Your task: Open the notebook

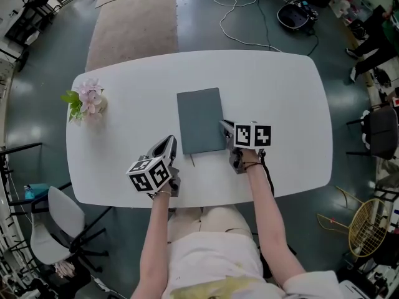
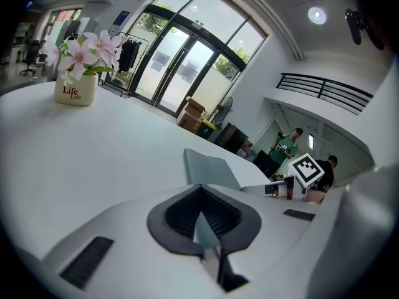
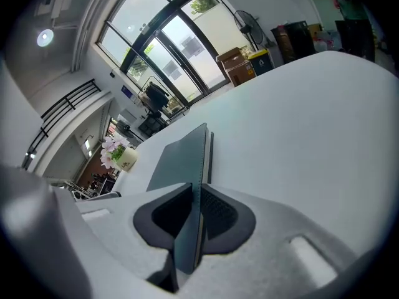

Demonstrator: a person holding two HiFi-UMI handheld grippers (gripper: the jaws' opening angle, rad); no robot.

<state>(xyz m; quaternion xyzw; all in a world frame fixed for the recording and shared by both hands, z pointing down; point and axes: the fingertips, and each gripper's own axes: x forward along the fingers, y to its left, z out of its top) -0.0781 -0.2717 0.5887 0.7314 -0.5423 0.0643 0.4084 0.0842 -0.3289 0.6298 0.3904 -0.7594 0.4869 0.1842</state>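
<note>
Now your right tongs (image 3: 196, 210) are clamped on the notebook (image 1: 199, 120) at its right edge, I think to lift the cover. Your left tongs (image 2: 201, 213), together and empty, wait by its lower-left corner. It lies mid-frame on the bench (image 1: 280, 92).

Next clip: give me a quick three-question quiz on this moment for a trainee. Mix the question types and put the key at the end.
1. True or false: the notebook lies wide open on the table.
2. What sits between the jaws of the right gripper? A) a flower stem B) the edge of the notebook's cover C) nothing
3. In the head view, near which end of the table does the flower pot stand?
Key: 1 false, it is nearly closed; 2 B; 3 the left end.
</note>
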